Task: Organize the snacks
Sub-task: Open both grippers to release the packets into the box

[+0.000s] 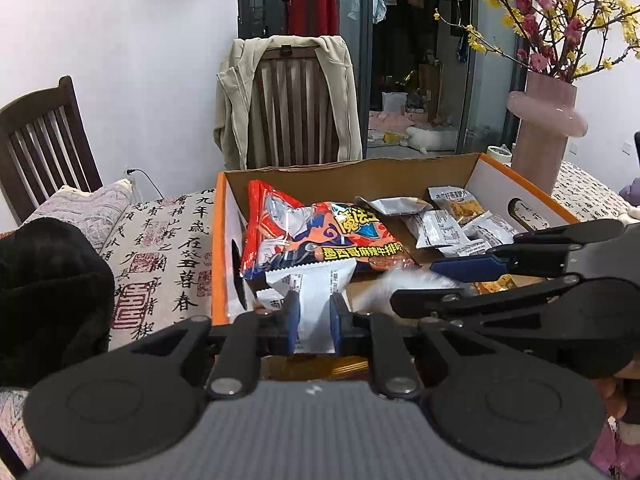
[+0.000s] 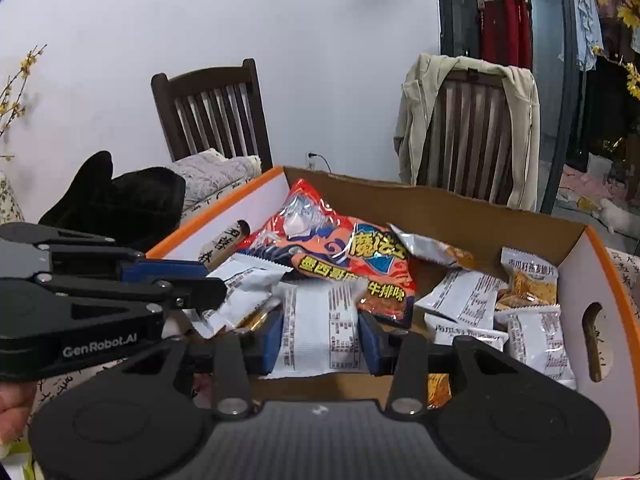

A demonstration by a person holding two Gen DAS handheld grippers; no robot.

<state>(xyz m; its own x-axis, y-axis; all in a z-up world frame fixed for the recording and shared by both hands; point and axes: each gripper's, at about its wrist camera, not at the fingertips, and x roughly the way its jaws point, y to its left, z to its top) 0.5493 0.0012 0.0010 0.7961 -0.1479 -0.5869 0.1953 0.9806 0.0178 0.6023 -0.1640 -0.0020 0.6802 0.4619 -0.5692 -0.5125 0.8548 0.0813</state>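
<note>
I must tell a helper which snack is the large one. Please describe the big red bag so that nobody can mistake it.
Find the cardboard box with orange edges on the table. Inside, toward its back left, lies the big red bag. It is the only large, colourful packet with a cartoon figure; its neighbours are small white packets.

- A cardboard box (image 1: 224,240) stands on the table (image 1: 168,240), with two chairs (image 1: 296,112) behind the table's far edge.
- A large snack bag (image 1: 320,236) lies in the box toward its left wall.
- Small packets (image 1: 440,228) lie in the box's right half.
- A vase (image 1: 544,132) stands at the box's far right corner.
- A jacket (image 1: 232,112) hangs over the right-hand chair.
</note>
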